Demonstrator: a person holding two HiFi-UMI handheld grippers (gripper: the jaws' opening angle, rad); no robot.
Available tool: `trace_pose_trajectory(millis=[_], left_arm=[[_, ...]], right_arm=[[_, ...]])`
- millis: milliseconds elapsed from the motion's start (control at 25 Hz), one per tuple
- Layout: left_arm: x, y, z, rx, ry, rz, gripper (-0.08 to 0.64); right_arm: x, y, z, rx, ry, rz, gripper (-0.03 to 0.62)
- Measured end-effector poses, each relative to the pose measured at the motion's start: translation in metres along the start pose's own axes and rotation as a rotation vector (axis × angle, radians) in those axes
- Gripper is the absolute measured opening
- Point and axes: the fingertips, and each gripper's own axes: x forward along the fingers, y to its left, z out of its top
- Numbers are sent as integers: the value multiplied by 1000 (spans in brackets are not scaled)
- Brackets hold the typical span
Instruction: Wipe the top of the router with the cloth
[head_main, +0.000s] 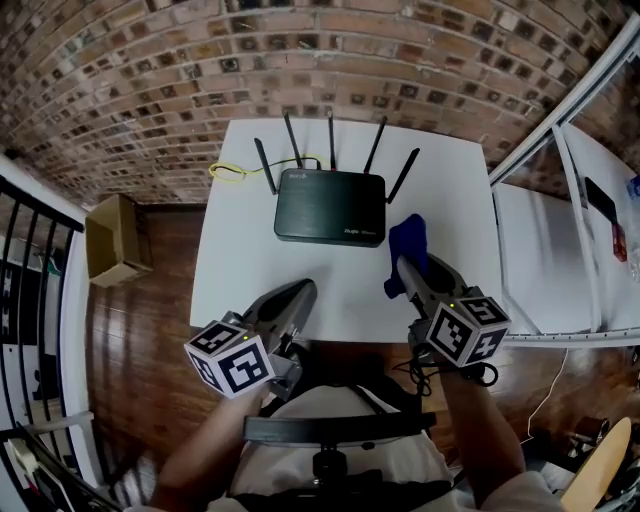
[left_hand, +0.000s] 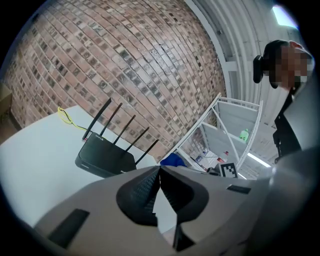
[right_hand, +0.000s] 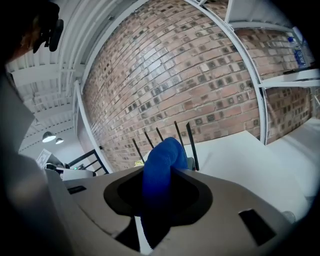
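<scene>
A white counter (head_main: 250, 262) stands against a brick wall (head_main: 150, 60), and the black router (head_main: 330, 208) lies flat on it, in the upper centre of the head view. Its five antennas (head_main: 292, 140) rise along its rear edge, the outer ones splayed. A yellow cable (head_main: 228, 172) loops on the counter at the router's upper left corner.

The right claw (head_main: 403, 266), at the lower right of the head view, is clamped on a blue cloth (head_main: 408, 243). In the right gripper view the cloth fills the gap between the jaws, bulges out past their tips and hangs down behind them. From above, the cloth sits just to the right of the router's near right corner, over bare counter and off the router's top. Whether it touches the counter I cannot tell.

The left claw (head_main: 300, 292) hangs over the counter's near edge, at the lower centre-left of the head view, well apart from the router. Its jaws meet at the tips with nothing between them.

A cardboard box (head_main: 112, 240) sits on the wooden floor (head_main: 140, 330) to the left of the counter. A white metal shelving rack (head_main: 560, 250) stands at the right edge of the frame.
</scene>
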Motion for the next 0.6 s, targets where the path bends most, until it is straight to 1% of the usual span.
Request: trace_pose_trajectory(millis=[240,400,600], left_arm=[[33,-39,-26,-25,21,7,26],[50,-66,-43,-23,23,13,26],[66,-99,-63,-12,15,23,26]], right_arm=[[-35,-35,10,-34,25,27,140],[-59,-58,11,-38,33,45,140],[-86,-76,13,-46,26,84,140]])
